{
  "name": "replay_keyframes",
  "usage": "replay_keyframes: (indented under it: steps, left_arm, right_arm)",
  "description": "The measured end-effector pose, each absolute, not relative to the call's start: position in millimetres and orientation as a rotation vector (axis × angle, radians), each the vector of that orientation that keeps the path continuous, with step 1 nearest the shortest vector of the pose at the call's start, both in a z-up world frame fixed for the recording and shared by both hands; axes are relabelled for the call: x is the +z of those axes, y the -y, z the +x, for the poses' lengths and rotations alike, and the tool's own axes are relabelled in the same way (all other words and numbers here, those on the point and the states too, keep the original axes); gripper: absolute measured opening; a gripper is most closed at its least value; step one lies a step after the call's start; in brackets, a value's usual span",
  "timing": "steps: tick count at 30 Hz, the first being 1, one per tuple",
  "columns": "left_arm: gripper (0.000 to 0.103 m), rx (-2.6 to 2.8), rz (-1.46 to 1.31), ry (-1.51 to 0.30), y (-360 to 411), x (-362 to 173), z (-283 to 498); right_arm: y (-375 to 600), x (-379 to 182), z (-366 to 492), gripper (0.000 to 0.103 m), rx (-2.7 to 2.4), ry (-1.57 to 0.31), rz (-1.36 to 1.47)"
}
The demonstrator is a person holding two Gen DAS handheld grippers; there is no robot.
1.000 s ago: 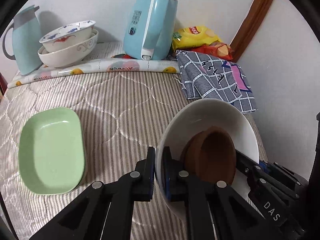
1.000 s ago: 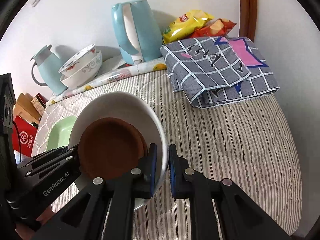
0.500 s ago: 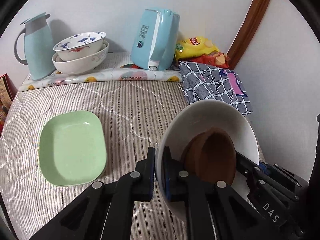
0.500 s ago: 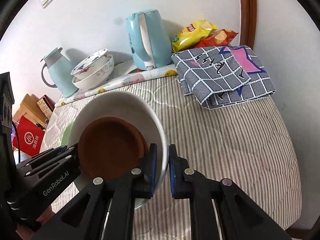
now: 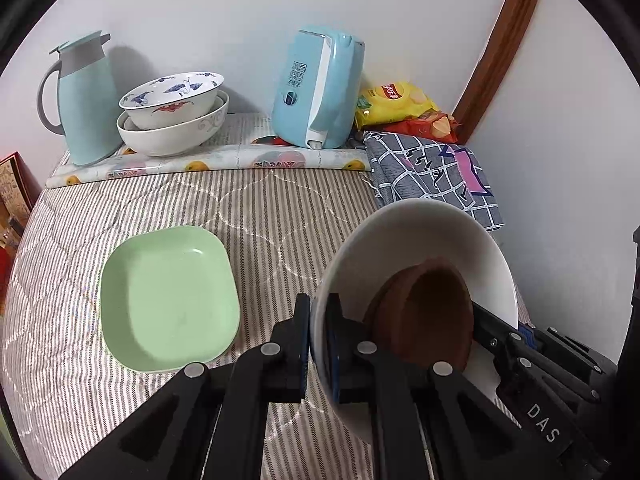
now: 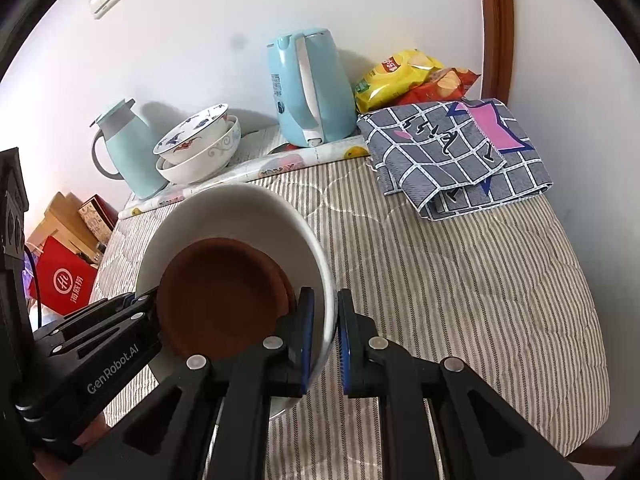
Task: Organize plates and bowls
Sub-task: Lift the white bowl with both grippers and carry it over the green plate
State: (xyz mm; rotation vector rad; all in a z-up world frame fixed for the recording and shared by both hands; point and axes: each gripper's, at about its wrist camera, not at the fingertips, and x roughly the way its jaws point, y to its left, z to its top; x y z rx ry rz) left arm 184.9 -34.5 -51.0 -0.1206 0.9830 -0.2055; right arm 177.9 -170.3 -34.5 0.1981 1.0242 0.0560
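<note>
Since earlier frames white bowl (image 5: 416, 248) with brown dish (image 5: 428, 316) inside rises above striped tabletop (image 6: 460, 280) — left tongs (image 5: 318, 344), right tongs (image 6: 325, 336) both clenched on opposite rims. Keep level; lower toward green plate (image 5: 168, 300) near left edge.

Black hand-held gripper (image 5: 318, 344), blue pads (image 6: 307, 332), silver screws

A home, lived-in: a quilted striped cover (image 5: 280, 216) over the table, a blue kettle (image 5: 320, 88) and flask (image 5: 82, 96) by the wall, stacked bowls (image 5: 172, 120), crisp packets (image 6: 404, 78), a folded checked cloth (image 6: 460, 152).
</note>
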Motion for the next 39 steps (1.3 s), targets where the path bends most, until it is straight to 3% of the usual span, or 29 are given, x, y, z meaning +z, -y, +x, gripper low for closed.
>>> replay_keyframes:
  steps: [39]
  left_arm:
    - [0.008, -0.104, -0.167, -0.968, -42.6, -49.3, 181.3]
  right_arm:
    - [100.0, -39.0, 192.8, 0.010, 0.164, -1.030, 0.177]
